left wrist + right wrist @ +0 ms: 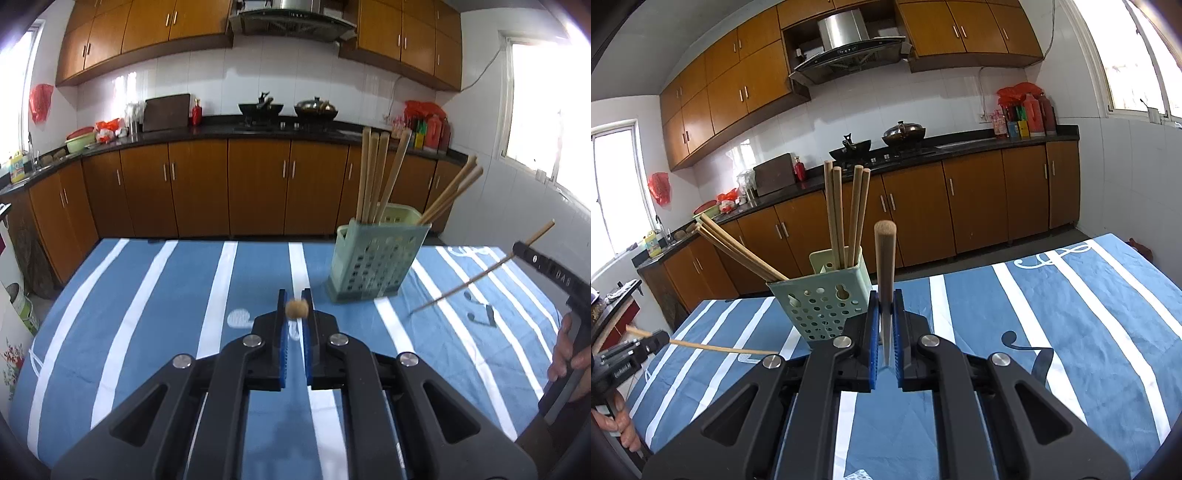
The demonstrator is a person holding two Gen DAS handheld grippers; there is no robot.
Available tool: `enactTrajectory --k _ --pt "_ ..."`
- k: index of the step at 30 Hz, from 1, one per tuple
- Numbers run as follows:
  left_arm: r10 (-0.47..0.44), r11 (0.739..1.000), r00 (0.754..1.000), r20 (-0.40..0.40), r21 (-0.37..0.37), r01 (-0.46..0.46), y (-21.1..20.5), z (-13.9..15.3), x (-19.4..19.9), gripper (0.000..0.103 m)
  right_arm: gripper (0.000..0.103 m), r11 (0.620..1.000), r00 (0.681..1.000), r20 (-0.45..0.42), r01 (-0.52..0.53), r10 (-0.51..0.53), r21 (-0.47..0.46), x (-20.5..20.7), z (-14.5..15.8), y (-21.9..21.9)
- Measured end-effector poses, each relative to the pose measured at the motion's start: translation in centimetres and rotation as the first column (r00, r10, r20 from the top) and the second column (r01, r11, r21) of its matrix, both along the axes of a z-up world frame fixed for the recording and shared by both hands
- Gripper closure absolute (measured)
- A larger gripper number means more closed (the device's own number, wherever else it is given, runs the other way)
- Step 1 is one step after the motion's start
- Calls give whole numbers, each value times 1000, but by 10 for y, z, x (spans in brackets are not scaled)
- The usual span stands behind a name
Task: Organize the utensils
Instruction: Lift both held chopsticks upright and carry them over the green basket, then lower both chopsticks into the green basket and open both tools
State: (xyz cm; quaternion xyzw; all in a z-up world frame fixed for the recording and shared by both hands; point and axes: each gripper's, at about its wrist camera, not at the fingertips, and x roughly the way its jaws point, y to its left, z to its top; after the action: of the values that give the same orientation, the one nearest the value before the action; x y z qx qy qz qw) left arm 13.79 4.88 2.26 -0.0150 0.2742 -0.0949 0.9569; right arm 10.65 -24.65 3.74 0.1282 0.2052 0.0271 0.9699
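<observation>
Each gripper is clenched on one wooden chopstick. The left gripper (295,308) holds the left chopstick (296,308) end-on to its camera, so only the round butt shows between the blue fingers (282,325); seen from the right wrist view, that stick pokes out level over the counter (1108,314) towards the holder. The right gripper (885,325) grasps the right chopstick (884,266) nearly upright, thick end up, thin tip down between the fingers.

The green perforated holder (373,258) stands on the striped cloth towards the counter's far edge, already carrying several chopsticks (373,173), some upright, some leaning out over its rim.

The step in hand looks like carrying both sticks to the holder. To do it well, I would judge that each stick should be brought over the holder's open top, thin tip down, and aimed at a gap away from the leaning sticks. The left one needs tilting upright first. Go one at a time so the grippers do not collide, and release only once the tip is inside the rim.
</observation>
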Motion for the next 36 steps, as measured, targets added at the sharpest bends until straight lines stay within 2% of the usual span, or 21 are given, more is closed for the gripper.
enactTrajectory --k 7,13,16,20,22,25,31,36 --pt "-82 995 993 79 -53 87 -16 47 -7 95 96 1000 996 85 -16 17 -8 -10 36 -3" --pt "-165 981 969 184 -70 180 -41 99 -15 95 96 998 979 198 -57 52 22 -22 86 -8" --pt "-175 979 960 220 -69 194 -52 115 -14 95 96 995 961 265 -88 75 36 -24 107 -4" --pt "-142 982 951 274 -80 169 -67 132 -2 95 96 995 936 340 -96 89 5 -17 123 11" --pt "-104 989 947 303 -65 130 -75 136 6 95 96 995 926 365 -94 93 -17 -9 124 20" --pt "-82 992 952 295 -72 108 -81 132 23 95 96 995 918 386 -78 98 -66 7 119 34" --pt "-53 993 961 270 -88 79 -86 113 53 95 96 993 935 344 -61 92 -99 50 96 48" --pt "-40 994 962 270 -91 66 -84 101 66 95 96 994 939 335 -47 77 -95 68 90 49"
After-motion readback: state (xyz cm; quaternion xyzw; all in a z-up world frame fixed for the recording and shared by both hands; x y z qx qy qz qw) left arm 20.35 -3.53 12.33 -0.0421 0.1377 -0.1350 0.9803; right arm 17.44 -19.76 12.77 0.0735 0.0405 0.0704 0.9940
